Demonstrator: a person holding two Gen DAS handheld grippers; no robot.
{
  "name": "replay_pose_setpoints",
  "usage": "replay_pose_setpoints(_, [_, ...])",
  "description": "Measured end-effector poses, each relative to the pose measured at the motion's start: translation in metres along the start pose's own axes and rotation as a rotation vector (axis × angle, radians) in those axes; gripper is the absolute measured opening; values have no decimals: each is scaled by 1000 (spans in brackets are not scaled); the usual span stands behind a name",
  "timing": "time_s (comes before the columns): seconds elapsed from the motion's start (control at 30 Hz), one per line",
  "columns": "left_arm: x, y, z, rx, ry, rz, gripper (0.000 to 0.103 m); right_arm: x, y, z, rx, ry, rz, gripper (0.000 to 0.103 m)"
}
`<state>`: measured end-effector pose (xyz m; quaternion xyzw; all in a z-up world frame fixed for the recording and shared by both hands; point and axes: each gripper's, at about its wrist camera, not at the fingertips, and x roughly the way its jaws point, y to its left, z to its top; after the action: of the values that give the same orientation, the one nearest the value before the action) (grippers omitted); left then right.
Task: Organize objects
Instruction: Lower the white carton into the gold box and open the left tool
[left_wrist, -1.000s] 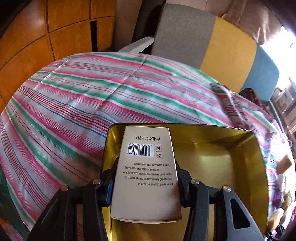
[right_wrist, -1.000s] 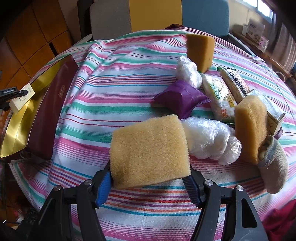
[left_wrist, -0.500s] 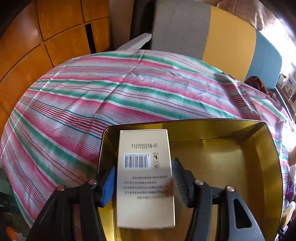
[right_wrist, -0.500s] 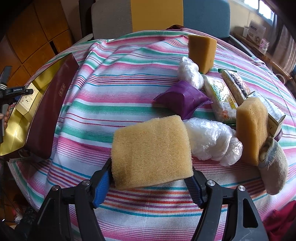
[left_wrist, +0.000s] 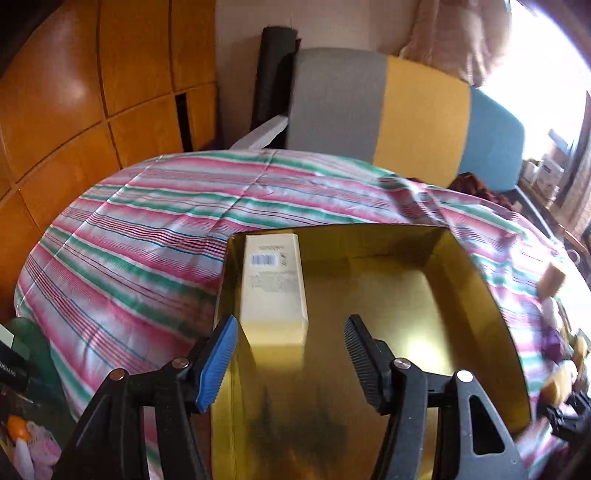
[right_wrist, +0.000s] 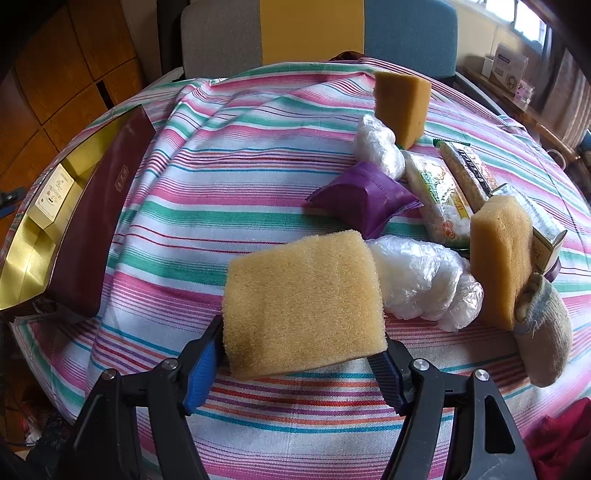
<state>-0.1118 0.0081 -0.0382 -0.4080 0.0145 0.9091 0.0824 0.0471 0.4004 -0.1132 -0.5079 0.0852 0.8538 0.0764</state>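
A cream carton with a barcode (left_wrist: 273, 288) lies inside the gold-lined box (left_wrist: 476, 295) against its left wall. My left gripper (left_wrist: 288, 354) is open and empty, just behind the carton. The box (right_wrist: 22, 254) and the carton (right_wrist: 55, 192) also show at the far left of the right wrist view, with the box's dark red side (right_wrist: 99, 221) facing me. My right gripper (right_wrist: 299, 369) is shut on a yellow sponge (right_wrist: 303, 299) and holds it above the striped tablecloth (right_wrist: 240, 155).
On the cloth to the right lie two more sponges (right_wrist: 402, 103) (right_wrist: 498, 254), two clear plastic bundles (right_wrist: 424, 280), a purple packet (right_wrist: 362, 195), snack packs (right_wrist: 439, 192) and a sock (right_wrist: 543, 325). A grey, yellow and blue chair back (left_wrist: 388, 110) stands beyond the table.
My left gripper opened, let go of the carton and drew back; the carton now lies in the box. My right gripper still holds the sponge, almost unmoved.
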Motion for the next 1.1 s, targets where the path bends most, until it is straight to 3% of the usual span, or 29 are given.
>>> replay_pose_setpoints(0.23, [-39, -15, -21, 15, -45, -34, 62, -5, 4, -2, 12, -6, -16, 64])
replay_pose_setpoints(0.7, [-48, -14, -39, -2, -21, -64, 62, -30, 30, 3, -10, -50, 38, 61])
replay_pose_setpoints(0.9, [-53, 7, -42, -51, -19, -85, 62, -57, 79, 38, -101, -118, 104, 61])
replay_pose_setpoints(1.1, [-60, 65, -45, -196, -9, -59, 62, -56, 171, 71, -285, -125, 244, 61])
